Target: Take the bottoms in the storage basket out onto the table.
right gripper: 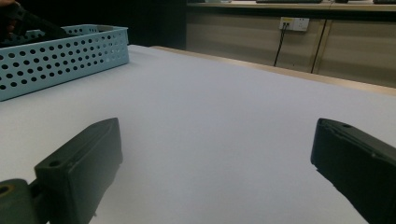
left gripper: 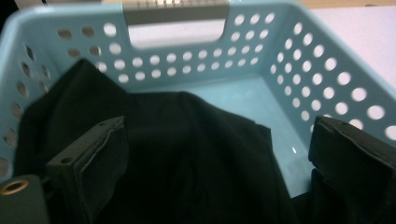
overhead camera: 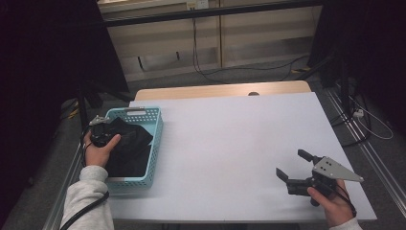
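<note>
A light blue perforated basket [overhead camera: 156,139] stands at the table's left side with a black cloth [overhead camera: 131,146] bundled inside. My left gripper [overhead camera: 111,134] hovers over the basket's left part. In the left gripper view, this left gripper [left gripper: 219,135] is open with its jaws spread wide above the black cloth [left gripper: 187,154], and the basket wall [left gripper: 299,70] rises behind. My right gripper [overhead camera: 292,163] rests low near the table's front right, open. In the right gripper view, bare tabletop lies between the jaws of the right gripper [right gripper: 217,140], with the basket [right gripper: 60,51] far to the left.
The white tabletop [overhead camera: 230,143] spreads between the basket and the right gripper. A wooden strip [overhead camera: 220,89] runs along the far edge. Cables [overhead camera: 206,72] trail across the floor behind the table, and dark stands flank both sides.
</note>
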Motion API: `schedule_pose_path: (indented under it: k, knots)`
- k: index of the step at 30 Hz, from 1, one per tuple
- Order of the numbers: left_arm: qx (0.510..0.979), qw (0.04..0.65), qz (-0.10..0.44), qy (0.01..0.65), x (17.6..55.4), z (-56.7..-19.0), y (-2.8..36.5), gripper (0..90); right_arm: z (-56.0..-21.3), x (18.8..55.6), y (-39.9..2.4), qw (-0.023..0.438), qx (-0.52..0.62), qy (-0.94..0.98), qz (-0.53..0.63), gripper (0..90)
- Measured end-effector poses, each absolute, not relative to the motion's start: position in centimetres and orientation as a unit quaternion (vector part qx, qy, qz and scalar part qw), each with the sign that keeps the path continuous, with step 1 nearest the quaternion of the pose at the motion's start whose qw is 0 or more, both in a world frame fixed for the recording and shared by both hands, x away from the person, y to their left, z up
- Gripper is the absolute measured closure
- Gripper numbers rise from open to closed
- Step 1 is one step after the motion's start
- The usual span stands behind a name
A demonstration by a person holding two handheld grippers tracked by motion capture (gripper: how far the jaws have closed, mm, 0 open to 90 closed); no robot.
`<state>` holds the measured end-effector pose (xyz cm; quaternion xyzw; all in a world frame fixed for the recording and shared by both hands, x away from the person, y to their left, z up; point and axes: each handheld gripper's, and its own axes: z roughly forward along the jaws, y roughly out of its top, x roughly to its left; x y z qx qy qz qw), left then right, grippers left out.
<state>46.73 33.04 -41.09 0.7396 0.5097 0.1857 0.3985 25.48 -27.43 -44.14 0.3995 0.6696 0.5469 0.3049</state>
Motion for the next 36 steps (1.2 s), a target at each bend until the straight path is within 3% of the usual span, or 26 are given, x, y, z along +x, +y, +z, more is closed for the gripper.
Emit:
schedule_pose_path:
  k: [12, 15, 19, 23, 25, 27, 31, 36]
  knots:
    - [0.757, 0.342, 0.169, 0.53, 47.6, -42.9, 32.8, 5.9, -44.2, 25.5, -27.1, 0.299, 0.393, 0.675, 0.548, 1.0]
    - [0.758, 0.339, 0.163, 0.533, 47.6, -43.1, 32.9, 18.8, -44.2, 25.5, -27.2, 0.299, 0.394, 0.672, 0.551, 1.0]
    - [0.751, 0.329, 0.152, 0.552, 47.7, -43.4, 33.0, 20.4, -44.2, 25.5, -27.2, 0.3, 0.395, 0.671, 0.551, 1.0]
    - [0.744, 0.33, 0.138, 0.565, 47.8, -43.9, 33.1, 27.7, -44.2, 25.5, -27.2, 0.299, 0.394, 0.672, 0.551, 1.0]
    - [0.751, 0.327, 0.125, 0.559, 47.7, -43.9, 33.3, 36.6, -44.2, 25.5, -27.2, 0.299, 0.393, 0.672, 0.551, 1.0]
    - [0.751, 0.332, 0.083, 0.565, 47.6, -44.1, 33.3, 57.8, -44.2, 25.4, -27.2, 0.298, 0.395, 0.671, 0.552, 1.0]
    - [0.744, 0.342, 0.062, 0.571, 47.3, -44.2, 33.1, 82.5, -44.2, 25.4, -27.4, 0.3, 0.397, 0.669, 0.552, 1.1]
    - [0.757, 0.35, 0.039, 0.551, 47.1, -43.5, 32.5, 88.5, -44.2, 25.4, -27.3, 0.299, 0.396, 0.669, 0.553, 1.1]
